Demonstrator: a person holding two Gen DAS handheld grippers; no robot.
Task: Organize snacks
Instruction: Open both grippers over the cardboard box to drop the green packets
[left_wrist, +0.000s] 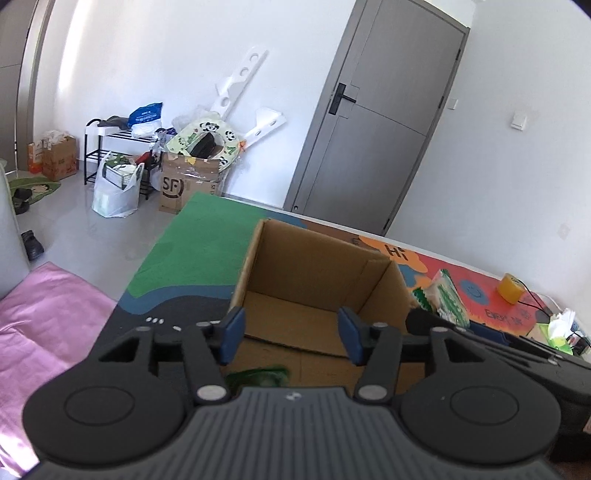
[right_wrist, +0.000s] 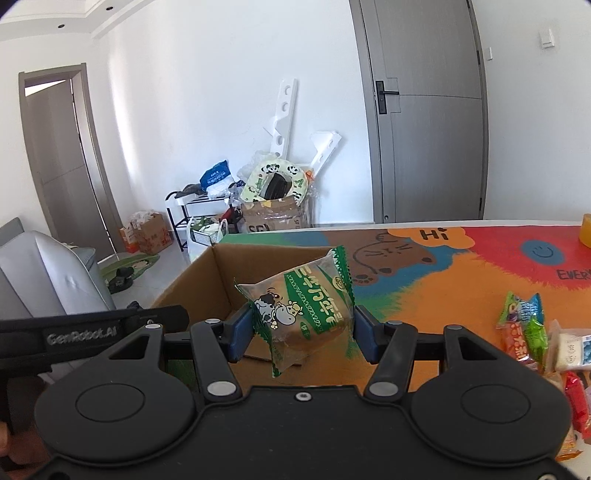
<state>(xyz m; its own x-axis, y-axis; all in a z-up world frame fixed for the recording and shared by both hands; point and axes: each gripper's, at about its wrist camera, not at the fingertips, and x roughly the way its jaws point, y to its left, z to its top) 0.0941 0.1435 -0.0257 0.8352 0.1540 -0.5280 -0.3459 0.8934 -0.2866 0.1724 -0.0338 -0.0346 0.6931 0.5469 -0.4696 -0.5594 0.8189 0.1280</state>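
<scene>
An open brown cardboard box (left_wrist: 258, 258) stands on the colourful table mat. My left gripper (left_wrist: 291, 322) hangs over the box's inside, open, with nothing between its blue pads. Below it a green wrapper (left_wrist: 258, 374) lies on the box floor, mostly hidden by the gripper body. In the right wrist view, my right gripper (right_wrist: 303, 325) is shut on a clear and green bread packet (right_wrist: 303, 310) with a cow drawing, held at the box's (right_wrist: 207, 273) right wall. The left gripper's black body (right_wrist: 92, 332) shows at the left edge.
A pile of several wrapped snacks (right_wrist: 535, 332) lies on the mat (right_wrist: 461, 280) to the right. A yellow object (left_wrist: 511, 288) and a green tissue pack (left_wrist: 561, 328) sit at the far right. Pink cloth (left_wrist: 44, 314) and a grey sofa (right_wrist: 55, 277) are left of the table.
</scene>
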